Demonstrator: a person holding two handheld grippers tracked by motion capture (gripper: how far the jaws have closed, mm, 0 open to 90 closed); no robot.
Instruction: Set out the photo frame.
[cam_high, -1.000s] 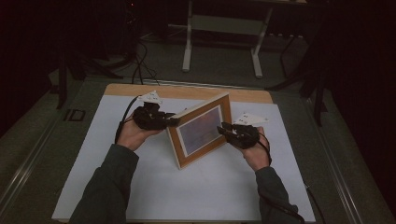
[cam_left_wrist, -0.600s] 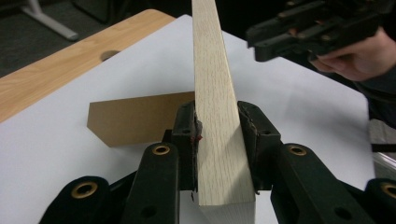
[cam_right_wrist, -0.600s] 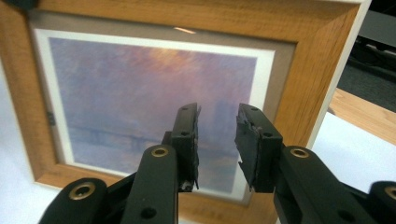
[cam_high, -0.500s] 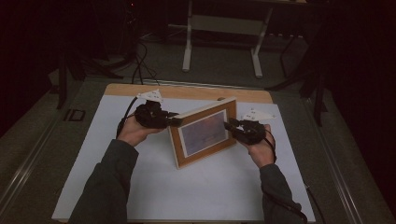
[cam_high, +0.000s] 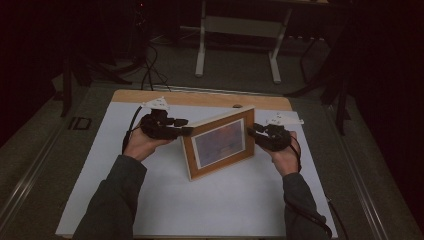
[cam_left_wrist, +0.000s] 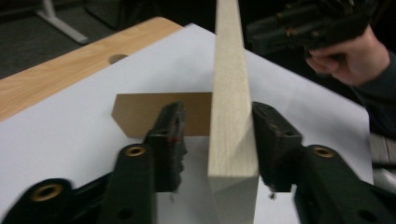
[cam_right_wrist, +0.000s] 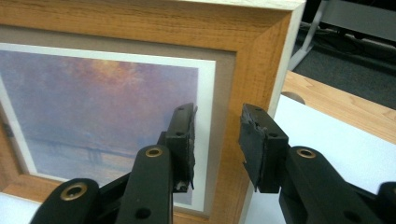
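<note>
A wooden picture frame (cam_high: 220, 145) with a purple print stands upright on the white sheet (cam_high: 150, 200). My left gripper (cam_high: 186, 131) is at its left edge. In the left gripper view the frame's pale side (cam_left_wrist: 231, 116) runs between the jaws of the left gripper (cam_left_wrist: 217, 135), which have just been opening; the left pad (cam_left_wrist: 170, 135) stands clear of the wood. My right gripper (cam_high: 251, 132) is by the right edge. Its jaws have also just been opening, and the right gripper (cam_right_wrist: 217, 135) sits open just short of the frame's right border (cam_right_wrist: 243, 93).
A brown card prop (cam_left_wrist: 154, 114) lies behind the frame on the sheet. A bare wooden strip of the table (cam_high: 200, 99) with a round hole (cam_high: 237, 106) runs along the back. White desk legs (cam_high: 201, 45) and cables stand on the dark floor beyond.
The right gripper has slid a little to the right, off the frame's right edge. The left hand has stayed put. The frame still stands between the two.
</note>
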